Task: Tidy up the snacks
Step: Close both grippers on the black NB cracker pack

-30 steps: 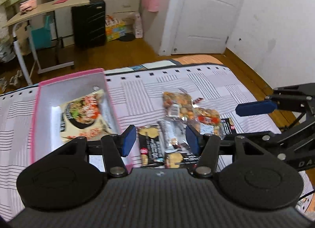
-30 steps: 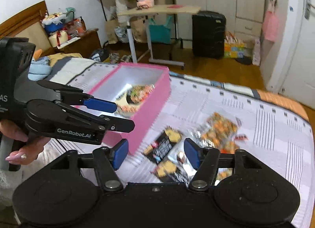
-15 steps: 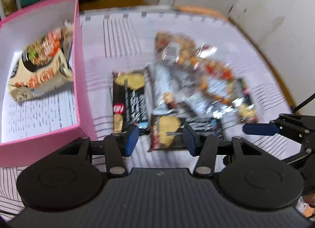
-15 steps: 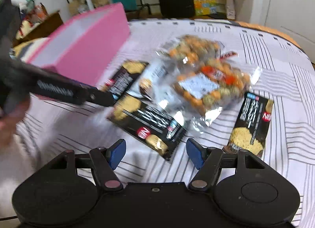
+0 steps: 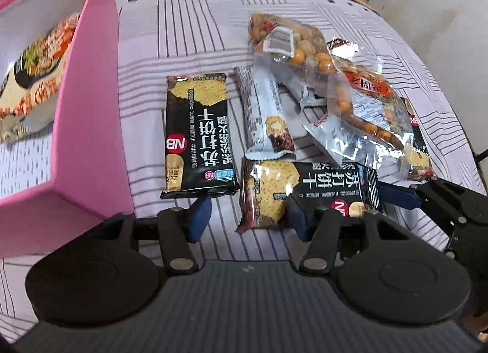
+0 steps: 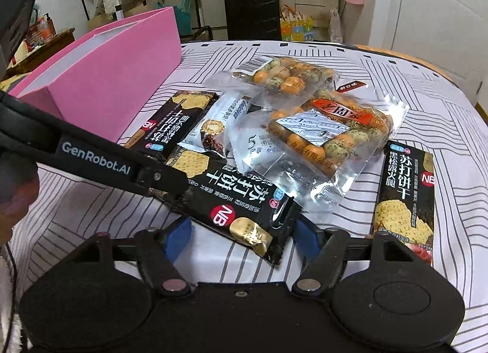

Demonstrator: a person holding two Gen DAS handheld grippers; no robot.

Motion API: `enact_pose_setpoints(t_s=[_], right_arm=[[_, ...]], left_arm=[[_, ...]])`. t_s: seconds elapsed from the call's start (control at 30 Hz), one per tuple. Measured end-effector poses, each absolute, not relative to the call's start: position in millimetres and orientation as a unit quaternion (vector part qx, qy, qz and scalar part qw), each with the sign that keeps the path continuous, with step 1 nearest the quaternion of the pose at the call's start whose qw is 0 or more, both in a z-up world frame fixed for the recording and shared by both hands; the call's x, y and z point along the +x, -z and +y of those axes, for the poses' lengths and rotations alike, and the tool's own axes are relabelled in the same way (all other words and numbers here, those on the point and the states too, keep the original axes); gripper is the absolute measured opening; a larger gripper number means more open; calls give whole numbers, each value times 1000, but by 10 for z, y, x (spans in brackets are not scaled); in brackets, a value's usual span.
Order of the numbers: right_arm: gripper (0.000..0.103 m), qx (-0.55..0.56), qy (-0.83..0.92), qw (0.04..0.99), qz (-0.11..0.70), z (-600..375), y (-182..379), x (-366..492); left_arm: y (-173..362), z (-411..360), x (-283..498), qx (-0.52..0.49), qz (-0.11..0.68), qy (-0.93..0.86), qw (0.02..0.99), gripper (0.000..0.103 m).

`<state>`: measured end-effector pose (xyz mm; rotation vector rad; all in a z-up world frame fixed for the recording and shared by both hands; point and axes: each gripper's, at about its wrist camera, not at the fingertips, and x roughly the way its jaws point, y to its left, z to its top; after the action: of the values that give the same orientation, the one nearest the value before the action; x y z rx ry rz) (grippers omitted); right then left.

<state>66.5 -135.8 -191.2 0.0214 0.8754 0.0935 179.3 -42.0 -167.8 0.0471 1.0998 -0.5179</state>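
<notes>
The left gripper [image 5: 247,215] stands with its jaws apart; they have just been opening, and the left end of the middle cracker packet [image 5: 305,191] lies between them, not yet pressed. The right gripper [image 6: 241,231] is also apart and has just been opening; the near end of the same packet [image 6: 231,197] lies between its blue pads, untouched as far as I can see.

To do this step well, I think only one gripper should close on the packet, on its sealed end, so the crackers inside do not break. The other can take the cracker packet [image 5: 198,133] just beside the pink box [image 5: 91,127].

The left wrist view shows the inside of the box, where a noodle bag [image 5: 33,69] already lies. The right wrist view hides this behind the box wall [image 6: 113,84], but it shows a third cracker packet [image 6: 405,191] fully, at the right, and the two peanut bags [image 6: 317,127] on the striped cloth [image 6: 442,109].
</notes>
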Motion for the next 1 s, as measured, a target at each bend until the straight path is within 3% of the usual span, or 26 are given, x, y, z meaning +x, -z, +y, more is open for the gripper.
enact_pose_setpoints(t_s=[0.17, 0.53, 1.0], right_arm=[[81, 2, -39, 907, 420, -1316, 1900, 625], [98, 2, -59, 915, 400, -1264, 1987, 599], [99, 11, -69, 899, 432, -1079, 1727, 488]], left_arm=[[1706, -361, 1791, -12, 515, 249, 820, 62], [1729, -505, 1721, -22, 519, 274, 810, 55], [1544, -406, 1507, -43, 556, 262, 788, 58]])
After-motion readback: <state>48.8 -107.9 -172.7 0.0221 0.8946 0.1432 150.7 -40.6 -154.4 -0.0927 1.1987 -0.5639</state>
